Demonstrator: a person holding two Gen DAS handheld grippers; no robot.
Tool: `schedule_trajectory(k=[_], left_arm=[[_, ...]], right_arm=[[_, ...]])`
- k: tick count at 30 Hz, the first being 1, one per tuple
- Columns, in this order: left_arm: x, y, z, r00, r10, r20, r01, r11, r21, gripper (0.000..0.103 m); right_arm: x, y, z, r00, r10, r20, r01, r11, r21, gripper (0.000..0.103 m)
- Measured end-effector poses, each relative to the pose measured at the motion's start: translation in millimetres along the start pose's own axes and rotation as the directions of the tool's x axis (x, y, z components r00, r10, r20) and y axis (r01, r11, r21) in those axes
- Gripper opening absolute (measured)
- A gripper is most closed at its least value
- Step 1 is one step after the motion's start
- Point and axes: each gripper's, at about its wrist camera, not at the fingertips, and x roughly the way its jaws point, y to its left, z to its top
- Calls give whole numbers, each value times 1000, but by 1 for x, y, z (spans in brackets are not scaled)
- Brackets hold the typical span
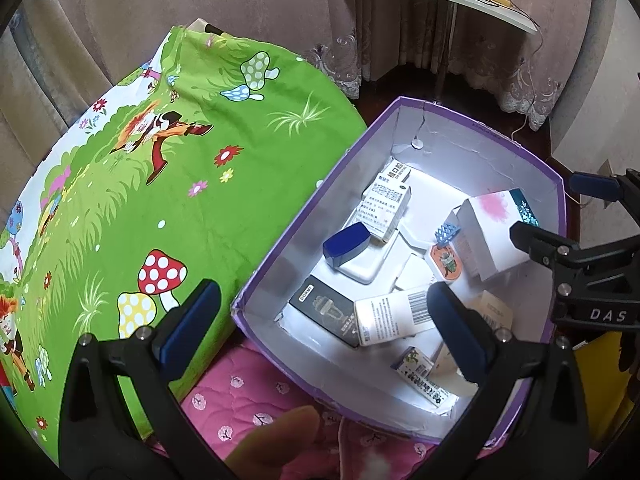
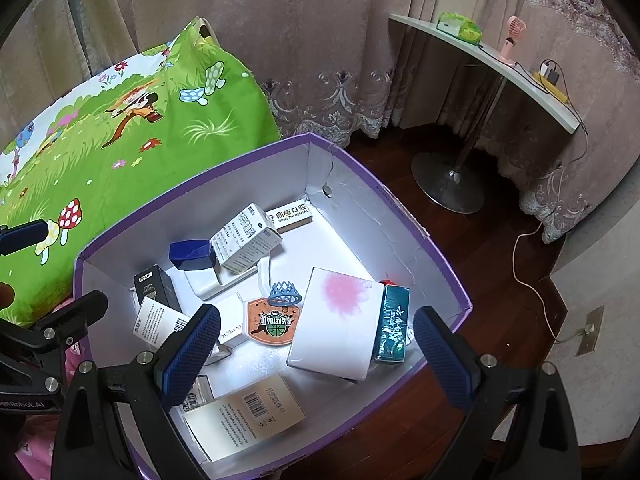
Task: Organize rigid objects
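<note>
Inside purple box (image 2: 400,216): cartons overlap, labels partly hidden | claws apparently empty

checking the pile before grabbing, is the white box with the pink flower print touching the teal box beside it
Touching. The right wrist view shows the white box with the pink flower print lying flush against the teal box, no gap along their shared edge.

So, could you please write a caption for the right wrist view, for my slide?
Open right gripper hovers above a purple box filled with small cartons and a toy basketball hoop.
</note>
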Motion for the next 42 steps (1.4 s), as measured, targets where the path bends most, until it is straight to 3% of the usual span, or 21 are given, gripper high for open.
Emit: schedule_trajectory(k=[42], left_arm=[[1, 3, -3, 1000, 4, -4, -4, 1000, -12, 103]], right_arm=[[2, 3, 3, 1000, 16, 2, -16, 1000, -11, 98]])
